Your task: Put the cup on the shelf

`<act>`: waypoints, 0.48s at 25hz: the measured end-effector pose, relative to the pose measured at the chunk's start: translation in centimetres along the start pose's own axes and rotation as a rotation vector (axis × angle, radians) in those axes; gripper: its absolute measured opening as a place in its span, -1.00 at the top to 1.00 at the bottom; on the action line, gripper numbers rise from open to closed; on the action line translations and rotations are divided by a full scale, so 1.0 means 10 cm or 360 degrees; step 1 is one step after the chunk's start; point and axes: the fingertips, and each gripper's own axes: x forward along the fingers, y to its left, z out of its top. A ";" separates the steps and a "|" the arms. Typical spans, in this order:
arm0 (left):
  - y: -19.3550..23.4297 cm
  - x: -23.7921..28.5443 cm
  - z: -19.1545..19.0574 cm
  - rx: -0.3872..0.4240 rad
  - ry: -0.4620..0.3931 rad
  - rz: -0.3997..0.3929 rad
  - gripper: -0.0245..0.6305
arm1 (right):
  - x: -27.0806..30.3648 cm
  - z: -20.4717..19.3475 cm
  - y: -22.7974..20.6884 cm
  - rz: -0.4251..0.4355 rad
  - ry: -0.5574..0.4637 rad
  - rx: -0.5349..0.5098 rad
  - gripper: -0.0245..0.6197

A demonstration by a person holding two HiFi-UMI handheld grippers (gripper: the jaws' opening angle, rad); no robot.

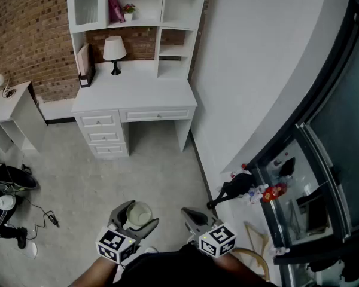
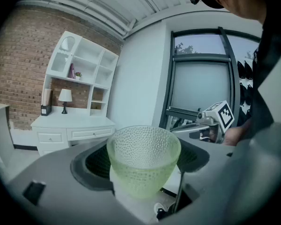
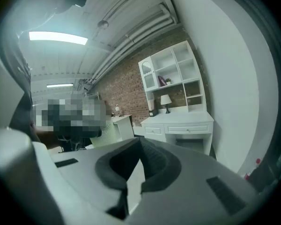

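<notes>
A pale green dimpled glass cup (image 1: 139, 213) (image 2: 143, 158) sits upright between the jaws of my left gripper (image 1: 136, 218) (image 2: 143, 165), which is shut on it low at the front of the head view. To its right, my right gripper (image 1: 191, 217) (image 3: 140, 142) is shut with nothing in it, its pads meeting at the tips; it also shows in the left gripper view (image 2: 211, 123). The white shelf unit (image 1: 137, 5) (image 2: 84, 64) (image 3: 171, 69) stands on a white desk (image 1: 137, 91) against the brick wall, far ahead across the floor.
On the desk are a small lamp (image 1: 114, 49) and a dark box (image 1: 85, 70); a potted plant (image 1: 128, 9) is on one shelf. A white side table (image 1: 15, 109) and dark bags (image 1: 6, 178) lie left. A glass door (image 1: 323, 178) and red litter (image 1: 273, 192) are right.
</notes>
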 end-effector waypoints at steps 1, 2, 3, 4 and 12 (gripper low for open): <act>0.00 -0.02 0.00 -0.0006 0.0000 -0.0001 -0.28 | 0.01 0.00 0.02 -0.0002 -0.0002 0.0003 0.91; 0.01 -0.04 0.00 -0.0012 0.0002 0.0000 -0.28 | 0.01 0.01 0.03 -0.0003 -0.0005 0.0005 0.91; 0.01 -0.06 0.00 -0.0020 0.0007 0.0002 -0.28 | 0.02 0.01 0.05 -0.0003 -0.0009 0.0004 0.91; 0.01 -0.08 0.00 -0.0024 0.0012 0.0003 -0.28 | 0.02 0.02 0.08 -0.0001 -0.0014 0.0001 0.91; 0.02 -0.15 0.01 0.0016 0.0003 -0.0022 -0.28 | 0.05 -0.01 0.20 0.0012 -0.0018 0.0025 0.91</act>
